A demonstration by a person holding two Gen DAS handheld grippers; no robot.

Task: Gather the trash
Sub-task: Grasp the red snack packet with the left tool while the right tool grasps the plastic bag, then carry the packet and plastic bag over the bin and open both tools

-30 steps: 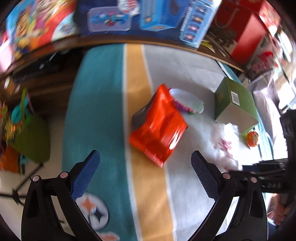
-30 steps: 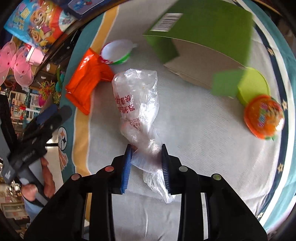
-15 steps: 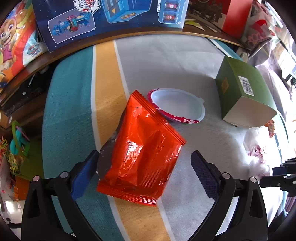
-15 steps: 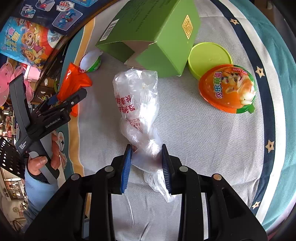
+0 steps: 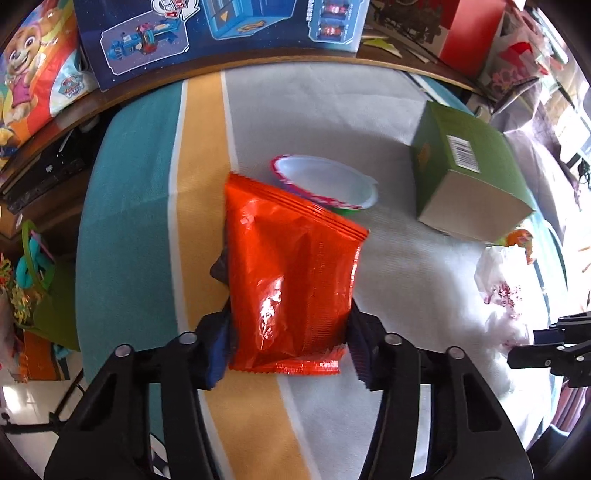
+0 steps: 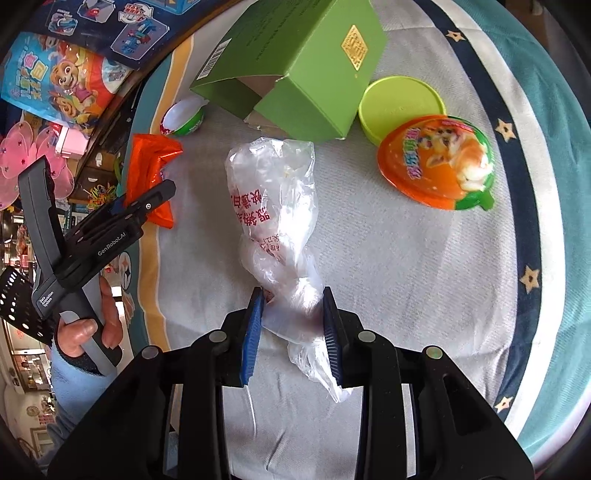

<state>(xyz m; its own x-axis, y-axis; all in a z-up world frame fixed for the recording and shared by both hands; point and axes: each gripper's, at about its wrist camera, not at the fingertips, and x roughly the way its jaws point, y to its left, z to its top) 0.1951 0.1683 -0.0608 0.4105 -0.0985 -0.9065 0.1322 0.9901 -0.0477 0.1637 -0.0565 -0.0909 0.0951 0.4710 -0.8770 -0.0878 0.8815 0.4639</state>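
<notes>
An orange snack bag (image 5: 291, 266) lies on the striped tablecloth (image 5: 133, 206), its near end between the fingers of my left gripper (image 5: 288, 347). The jaws are closing and the blue pads (image 5: 218, 343) meet the bag's two sides. The right wrist view shows the same orange snack bag (image 6: 147, 162) under the left gripper (image 6: 155, 195), held by a hand (image 6: 85, 328). My right gripper (image 6: 293, 325) is shut on the knotted neck of a clear plastic bag (image 6: 277, 192) with red print. That plastic bag (image 5: 498, 280) shows at the right edge of the left wrist view.
A white cup (image 5: 325, 181) lies just behind the orange bag. A green cardboard box (image 6: 295, 62) with an open end sits behind the plastic bag. Right of the box lie a green lid (image 6: 399, 103) and an orange printed lid (image 6: 436, 158). Toy boxes (image 5: 221, 33) line the far table edge.
My left gripper came down over the orange bag and its jaws drew in from wide apart to the bag's sides. The right gripper kept its hold on the plastic bag while shifting across the table.
</notes>
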